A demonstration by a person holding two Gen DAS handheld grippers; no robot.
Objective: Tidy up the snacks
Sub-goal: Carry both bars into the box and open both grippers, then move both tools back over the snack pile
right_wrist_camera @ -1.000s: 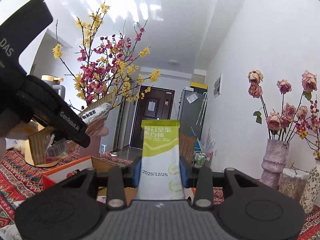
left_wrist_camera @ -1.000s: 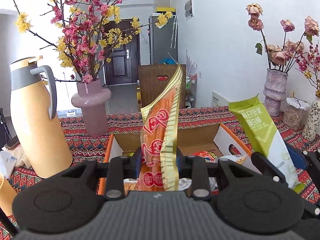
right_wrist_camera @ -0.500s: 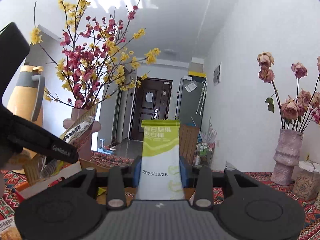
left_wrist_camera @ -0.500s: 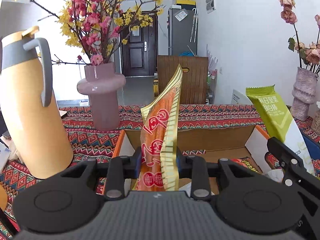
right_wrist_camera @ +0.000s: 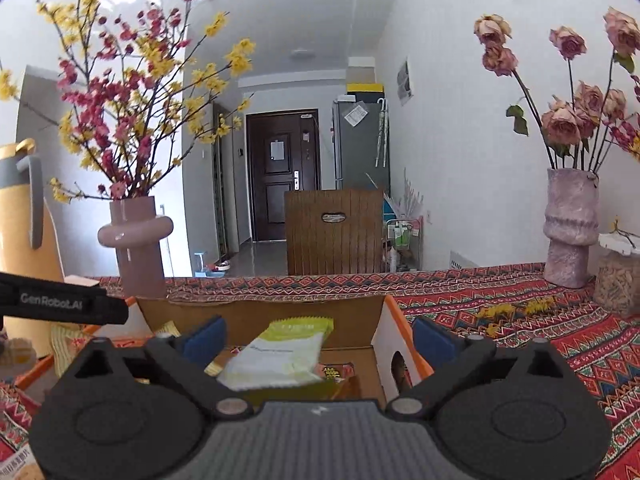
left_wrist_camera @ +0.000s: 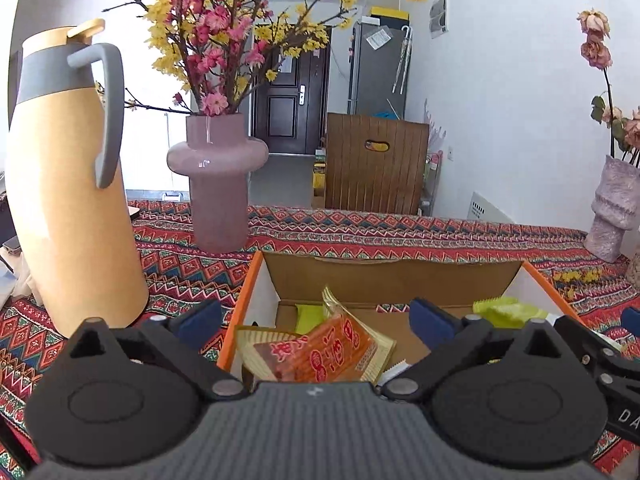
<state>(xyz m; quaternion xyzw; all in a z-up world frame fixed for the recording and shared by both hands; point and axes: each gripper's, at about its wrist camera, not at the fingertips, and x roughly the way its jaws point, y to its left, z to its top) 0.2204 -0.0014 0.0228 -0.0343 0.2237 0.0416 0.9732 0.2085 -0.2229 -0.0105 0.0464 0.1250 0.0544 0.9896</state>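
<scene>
An open cardboard box (left_wrist_camera: 392, 276) with orange edges stands on the patterned tablecloth; it also shows in the right wrist view (right_wrist_camera: 260, 312). My left gripper (left_wrist_camera: 316, 320) is open above its left part. An orange snack packet (left_wrist_camera: 320, 354) lies loose in the box between the spread fingers. My right gripper (right_wrist_camera: 316, 336) is open over the box's right part. A green and white snack bar packet (right_wrist_camera: 280, 354) lies loose in the box below it; it also shows in the left wrist view (left_wrist_camera: 508, 308). More packets lie underneath.
A tall yellow thermos jug (left_wrist_camera: 68, 184) stands left of the box. A pink vase (left_wrist_camera: 218, 184) with flowering branches stands behind it. A textured vase (right_wrist_camera: 570, 224) with dried roses and a small jar (right_wrist_camera: 616, 284) stand at the right. A snack packet (right_wrist_camera: 16, 468) lies at bottom left.
Both grippers have opened. The orange packet and the green packet, held upright before, have dropped into the box. Both cameras have tilted down towards the box.
</scene>
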